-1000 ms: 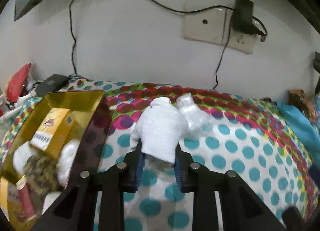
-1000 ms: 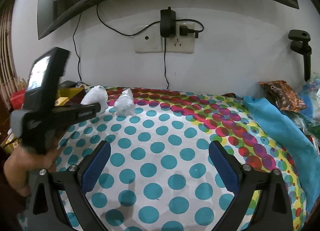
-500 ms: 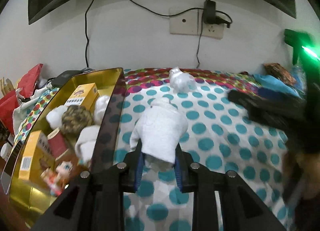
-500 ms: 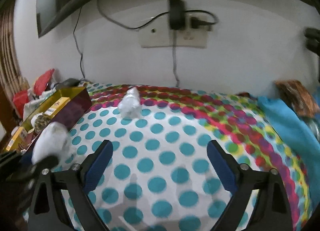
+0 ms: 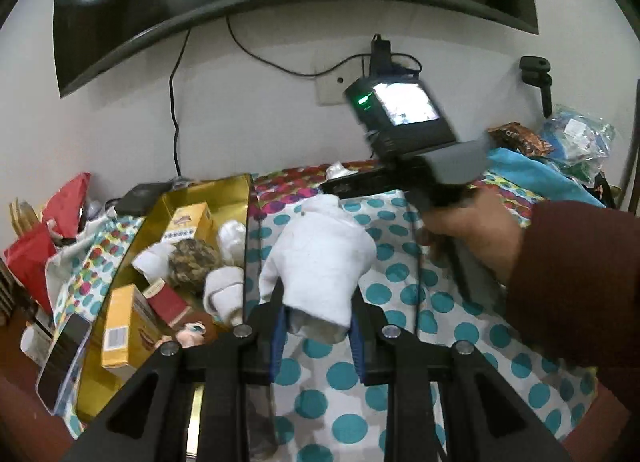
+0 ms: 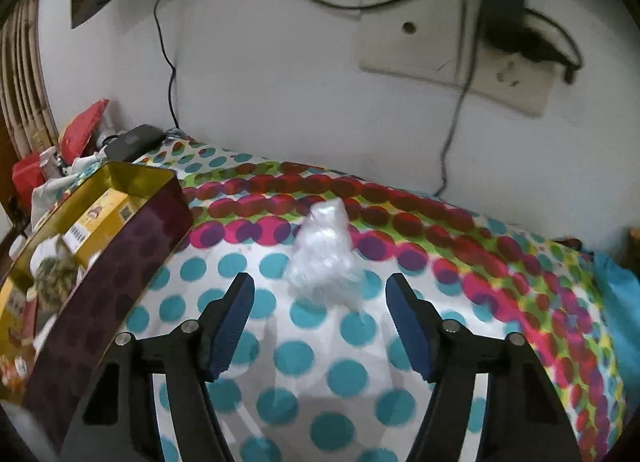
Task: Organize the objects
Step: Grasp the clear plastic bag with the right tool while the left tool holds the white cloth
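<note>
The left gripper [image 5: 316,326] holds a small white cloth garment [image 5: 320,258] between its fingers, above the polka-dot tablecloth [image 5: 400,326] and just right of the gold metal tin [image 5: 224,192]. Inside the tin lie yellow cardboard boxes [image 5: 188,222], a mottled woolly ball [image 5: 192,260] and white rolled bundles [image 5: 224,290]. The right gripper [image 6: 320,322] sits before a crumpled clear plastic bag [image 6: 326,258] on the cloth, right of the tin. A wall socket plate [image 6: 452,58] lies behind.
</note>
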{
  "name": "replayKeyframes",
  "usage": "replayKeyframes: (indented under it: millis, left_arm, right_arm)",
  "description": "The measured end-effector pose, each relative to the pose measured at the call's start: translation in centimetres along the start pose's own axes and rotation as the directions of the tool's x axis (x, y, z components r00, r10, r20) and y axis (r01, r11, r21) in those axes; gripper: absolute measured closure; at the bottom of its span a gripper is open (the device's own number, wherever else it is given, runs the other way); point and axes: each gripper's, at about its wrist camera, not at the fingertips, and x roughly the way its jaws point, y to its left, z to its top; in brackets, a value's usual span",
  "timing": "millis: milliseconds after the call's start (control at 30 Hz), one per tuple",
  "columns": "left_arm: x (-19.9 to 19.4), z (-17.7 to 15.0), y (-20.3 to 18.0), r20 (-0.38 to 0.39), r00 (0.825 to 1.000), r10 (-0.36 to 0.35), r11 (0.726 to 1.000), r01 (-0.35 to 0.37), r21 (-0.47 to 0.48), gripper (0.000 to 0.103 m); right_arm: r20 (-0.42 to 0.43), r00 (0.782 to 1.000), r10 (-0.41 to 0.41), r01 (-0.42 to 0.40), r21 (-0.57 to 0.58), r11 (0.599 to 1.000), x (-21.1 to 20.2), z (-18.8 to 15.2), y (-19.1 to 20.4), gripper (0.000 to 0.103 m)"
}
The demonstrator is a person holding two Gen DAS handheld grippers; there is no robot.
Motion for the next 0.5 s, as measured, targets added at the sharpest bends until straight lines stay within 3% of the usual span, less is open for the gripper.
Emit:
replayKeyframes:
  millis: [67,167,367,500]
  left_arm:
    - [-0.2,0.1,0.4,0.004,1.0,-0.005,1.0,0.005,-0.007,0.076]
    - [-0.4,0.3,1.1,-0.002,1.0,-0.002,1.0,0.002,-0.012,0.076]
    - [-0.6,0.7,2.3,0.006,1.0,0.007,0.999,-0.006,-0.038,0.076]
    - [-0.7,0.8,2.7,0.005,1.0,0.01,0.999,-0.01,-0.05,0.076]
  right_arm:
    - [-0.021,1.0,-0.023,0.023,-0.006,1.0,1.2,0.6,0.4,0.041]
    - [-0.065,0.997,-0.033,0.033,-0.008,0.999,2.8,1.2,0.9,0.059]
    - [-0.107,0.993,-0.046,0.046,-0.006,0.999,4.2,1.2,1.5,0.077]
    - [-0.085,0.995,-0.054,0.054,-0.009,0.999,3.5,0.8,1.8,0.081]
